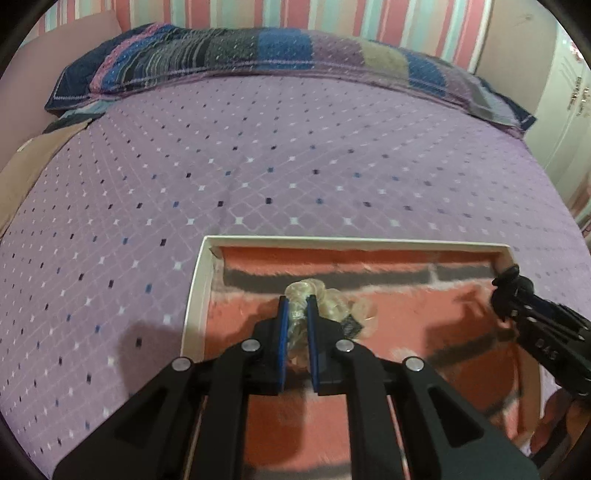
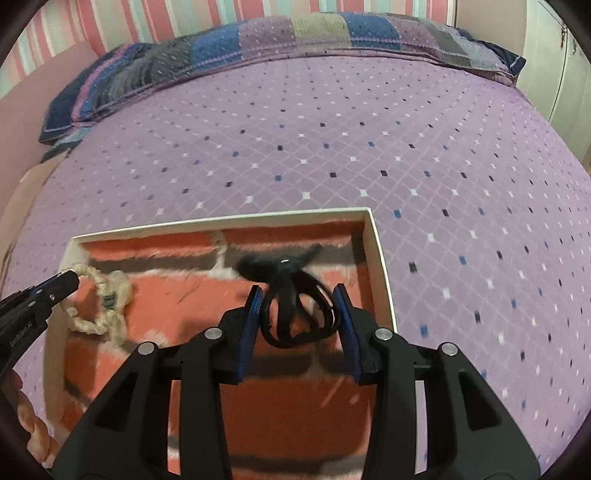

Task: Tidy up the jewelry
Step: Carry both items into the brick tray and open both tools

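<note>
Black bracelet plain only right-wrist

1. a bed fills most of both views, covered by a lilac bedspread with a diamond grid dotted in white, blue and dark squares.
2. along the upper part of the frame lies a long patchwork pillow in navy, blue, purple, grey and pink blocks, resting on the far edge of the bed.
3. behind it the wall carries vertical stripes of pink, pale teal and cream.
4. at the upper left a plain pink surface stands beside the bed; what it is cannot be told.
5. at the right edge a white panelled door or cupboard shows.
6. the light is soft and even, indoors.
</note>
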Action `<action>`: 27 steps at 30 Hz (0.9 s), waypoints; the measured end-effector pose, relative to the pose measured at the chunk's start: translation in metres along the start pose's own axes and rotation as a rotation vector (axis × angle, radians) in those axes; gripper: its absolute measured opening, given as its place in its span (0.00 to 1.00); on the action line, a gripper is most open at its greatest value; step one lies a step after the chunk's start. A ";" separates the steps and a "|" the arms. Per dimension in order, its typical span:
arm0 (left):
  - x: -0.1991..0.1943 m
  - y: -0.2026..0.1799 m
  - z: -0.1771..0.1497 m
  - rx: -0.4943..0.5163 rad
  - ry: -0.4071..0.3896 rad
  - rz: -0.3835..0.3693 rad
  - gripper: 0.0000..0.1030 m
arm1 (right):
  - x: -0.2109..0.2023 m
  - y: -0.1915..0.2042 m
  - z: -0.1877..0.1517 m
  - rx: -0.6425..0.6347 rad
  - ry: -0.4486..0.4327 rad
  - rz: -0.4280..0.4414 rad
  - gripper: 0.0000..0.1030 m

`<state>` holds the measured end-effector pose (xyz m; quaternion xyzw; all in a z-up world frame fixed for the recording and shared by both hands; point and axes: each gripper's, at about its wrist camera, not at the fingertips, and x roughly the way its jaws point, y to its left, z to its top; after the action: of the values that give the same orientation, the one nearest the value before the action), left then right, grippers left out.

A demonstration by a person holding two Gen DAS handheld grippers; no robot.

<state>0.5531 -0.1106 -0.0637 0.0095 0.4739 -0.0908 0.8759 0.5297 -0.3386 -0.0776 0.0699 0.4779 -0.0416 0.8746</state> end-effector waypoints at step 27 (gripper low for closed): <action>-0.102 0.010 -0.031 0.067 -0.180 -0.019 0.80 | -0.099 -0.014 -0.023 -0.094 -0.185 -0.076 0.88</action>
<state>0.4742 -0.0823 0.0036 0.0263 0.3899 -0.1155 0.9132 0.4551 -0.3475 -0.0080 0.0062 0.3988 -0.0585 0.9152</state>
